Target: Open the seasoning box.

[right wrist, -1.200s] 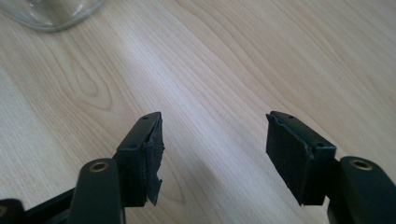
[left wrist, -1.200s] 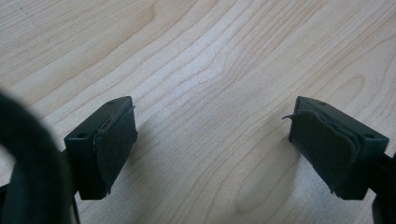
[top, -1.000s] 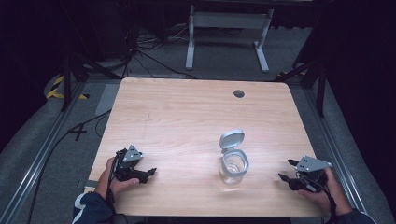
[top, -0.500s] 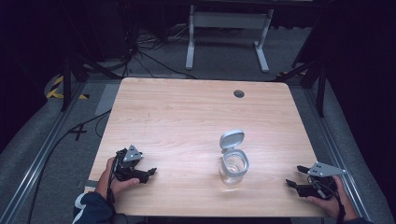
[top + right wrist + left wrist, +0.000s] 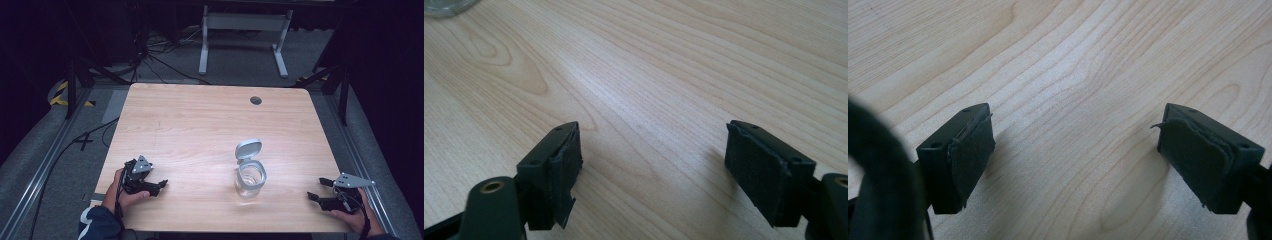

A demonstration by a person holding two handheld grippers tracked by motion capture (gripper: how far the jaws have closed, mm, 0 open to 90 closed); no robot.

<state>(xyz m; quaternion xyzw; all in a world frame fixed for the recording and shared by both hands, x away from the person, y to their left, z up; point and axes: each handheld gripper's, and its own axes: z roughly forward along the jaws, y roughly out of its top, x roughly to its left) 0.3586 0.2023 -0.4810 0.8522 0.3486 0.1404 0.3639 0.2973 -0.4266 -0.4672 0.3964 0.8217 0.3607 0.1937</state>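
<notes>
Pale wood-grain table carries one object that we can count: a single clear glass jar with a grey flip lid standing open, hinged up at the jar's 12 o'clock side. From the table centre the jar sits at about 4 o'clock, well apart from both grippers. One dark round grommet hole lies near the far edge, toward 1 o'clock.

We log two grippers, one per hand. The left gripper rests at roughly 8 o'clock near the near edge, held in the left hand, a dark blue sleeve behind it. In the left gripper view its two black jaws stand wide apart, with bare wood between them; the pads look worn at the edges. Released, holding nothing.

The right gripper lies at about 4 o'clock, by the table's right near corner, gripped by the right hand, with its grey three-cornered plate on top. In the right gripper view its two jaws are likewise spread, nothing between them; the jar's base shows at the top left corner there.

Beyond the table we count one white frame stand on the grey floor.
</notes>
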